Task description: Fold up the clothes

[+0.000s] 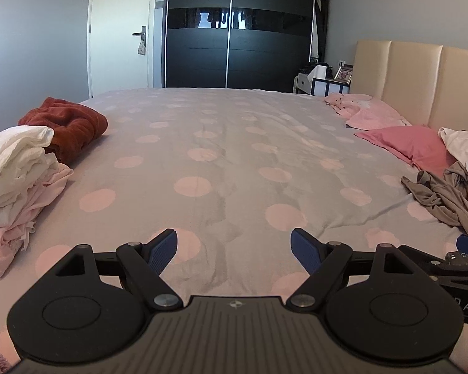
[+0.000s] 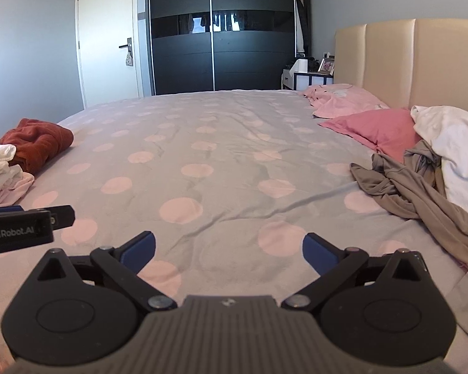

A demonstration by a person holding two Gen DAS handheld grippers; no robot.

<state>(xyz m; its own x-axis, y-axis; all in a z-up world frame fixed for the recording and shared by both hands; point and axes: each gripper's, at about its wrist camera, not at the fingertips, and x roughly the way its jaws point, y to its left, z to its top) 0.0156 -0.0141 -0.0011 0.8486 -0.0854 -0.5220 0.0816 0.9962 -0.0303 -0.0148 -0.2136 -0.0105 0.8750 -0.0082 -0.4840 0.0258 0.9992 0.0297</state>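
I have both grippers low over the near edge of the bed, side by side and pointing across it. My left gripper has its blue pads spread wide with nothing between them, only the grey bedspread with pink dots below. My right gripper is spread just as wide and also carries nothing. The unfolded clothes lie to the right: a crumpled taupe garment on the bedspread, touching a white garment heaped behind it near the beige headboard. Two pink pillows lie farther along that side. On the left edge a stack of white and pale pink clothes sits near me, with a rust-red bundle just beyond it, touching. A dark wardrobe stands at the far end.
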